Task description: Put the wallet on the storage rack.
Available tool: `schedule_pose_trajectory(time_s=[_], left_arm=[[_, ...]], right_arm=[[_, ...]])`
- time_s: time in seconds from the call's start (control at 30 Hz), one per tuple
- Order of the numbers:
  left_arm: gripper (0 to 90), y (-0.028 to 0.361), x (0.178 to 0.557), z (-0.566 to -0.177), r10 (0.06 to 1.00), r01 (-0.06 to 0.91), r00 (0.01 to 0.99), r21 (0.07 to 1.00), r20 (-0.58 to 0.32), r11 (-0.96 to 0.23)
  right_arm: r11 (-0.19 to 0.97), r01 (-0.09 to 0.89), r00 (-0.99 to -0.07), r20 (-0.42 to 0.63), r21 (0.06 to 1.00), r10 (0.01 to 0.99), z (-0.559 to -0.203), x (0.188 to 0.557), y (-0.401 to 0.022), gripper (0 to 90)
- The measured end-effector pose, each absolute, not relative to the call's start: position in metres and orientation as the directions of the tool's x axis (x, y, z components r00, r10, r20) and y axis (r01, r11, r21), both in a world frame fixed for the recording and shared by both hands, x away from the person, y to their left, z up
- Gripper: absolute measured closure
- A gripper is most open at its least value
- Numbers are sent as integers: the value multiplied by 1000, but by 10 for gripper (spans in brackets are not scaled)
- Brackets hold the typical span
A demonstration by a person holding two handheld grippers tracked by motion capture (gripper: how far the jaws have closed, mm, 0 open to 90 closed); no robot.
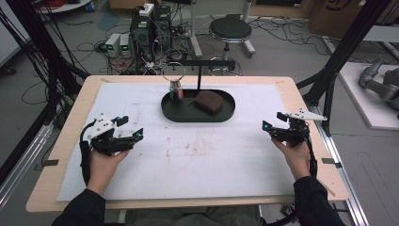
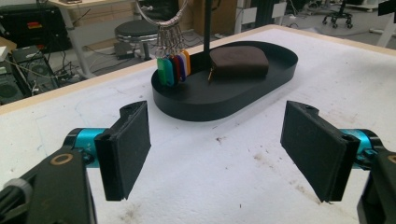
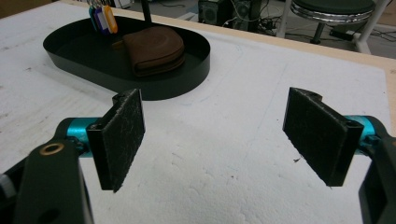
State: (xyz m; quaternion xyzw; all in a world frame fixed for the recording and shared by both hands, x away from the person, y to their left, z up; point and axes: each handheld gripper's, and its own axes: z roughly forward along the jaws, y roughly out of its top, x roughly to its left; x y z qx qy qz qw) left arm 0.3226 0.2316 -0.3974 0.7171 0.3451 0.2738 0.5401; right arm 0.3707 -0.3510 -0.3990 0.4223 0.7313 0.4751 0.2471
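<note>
A black oval tray sits at the middle back of the white mat. A brown leather pouch lies in it. From a black post stand hangs a metal ring with several coloured key tags that dangle over the tray's left end. My left gripper is open over the mat at the left. At the right my right gripper is open too, with nothing between its jaws.
The white mat covers a wooden table. Beyond the far edge stand a round stool, computer boxes and tangled cables on the floor. A dark frame post rises at the right.
</note>
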Motion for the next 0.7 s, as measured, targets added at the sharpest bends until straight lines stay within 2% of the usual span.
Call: schedule_pose_trajectory(time_s=[0.7], left_arm=[[243, 232, 326, -401, 795, 221, 606, 958, 13, -184]], right_arm=[[219, 398, -520, 22, 891, 854, -402, 371, -348, 213]])
